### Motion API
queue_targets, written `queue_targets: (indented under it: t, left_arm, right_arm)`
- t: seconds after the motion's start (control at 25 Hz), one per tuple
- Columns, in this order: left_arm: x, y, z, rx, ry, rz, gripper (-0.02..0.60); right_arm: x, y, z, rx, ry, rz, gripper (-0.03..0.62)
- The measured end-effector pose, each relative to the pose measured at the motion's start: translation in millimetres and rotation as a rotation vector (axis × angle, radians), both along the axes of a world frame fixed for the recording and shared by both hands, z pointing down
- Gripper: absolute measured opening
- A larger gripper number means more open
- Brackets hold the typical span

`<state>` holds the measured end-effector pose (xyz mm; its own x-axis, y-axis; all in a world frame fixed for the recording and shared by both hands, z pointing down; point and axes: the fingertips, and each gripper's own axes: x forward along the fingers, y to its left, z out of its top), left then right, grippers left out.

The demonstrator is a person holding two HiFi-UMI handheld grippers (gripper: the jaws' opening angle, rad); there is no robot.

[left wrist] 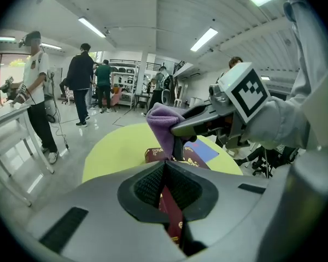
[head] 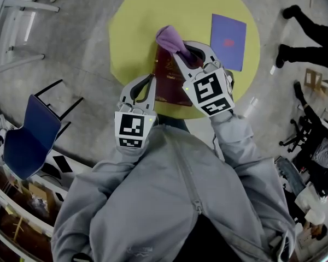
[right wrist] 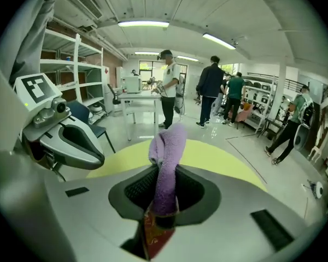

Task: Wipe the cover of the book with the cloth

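A dark red book (head: 169,83) with gold print is held over the round yellow table (head: 136,21). My left gripper (head: 147,86) is shut on the book's near left edge; in the left gripper view the book (left wrist: 175,214) runs between the shut jaws of the left gripper (left wrist: 168,171). My right gripper (head: 190,52) is shut on a purple cloth (head: 172,37) at the book's far end. In the right gripper view the cloth (right wrist: 167,157) rises out of the right gripper (right wrist: 165,201), with the book (right wrist: 153,233) just under it.
A blue folder (head: 228,33) lies on the table's right side. A blue chair (head: 30,135) stands at the near left and a white table frame (head: 11,31) at the far left. People (right wrist: 210,89) stand farther off; a seated person's legs (head: 311,31) are at the right.
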<state>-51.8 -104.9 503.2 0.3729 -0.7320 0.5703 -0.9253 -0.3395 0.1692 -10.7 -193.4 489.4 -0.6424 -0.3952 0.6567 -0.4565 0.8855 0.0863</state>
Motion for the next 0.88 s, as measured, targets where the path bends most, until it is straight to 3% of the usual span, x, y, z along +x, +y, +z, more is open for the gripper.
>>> queue_targets:
  t: [0.2, 0.4, 0.88]
  left_arm:
    - [-3, 5, 9, -0.036, -0.006, -0.002, 0.018]
    - [-2, 20, 31, -0.133, -0.001, 0.035, 0.018]
    - [10, 71, 74, -0.316, -0.013, 0.150, 0.018]
  right_arm:
    - [-11, 0, 22, -0.039, 0.188, -0.151, 0.087]
    - [-18, 1, 46, -0.081, 0.322, -0.262, 0.087]
    - [-25, -4, 67, -0.032, 0.451, -0.374, 0.087]
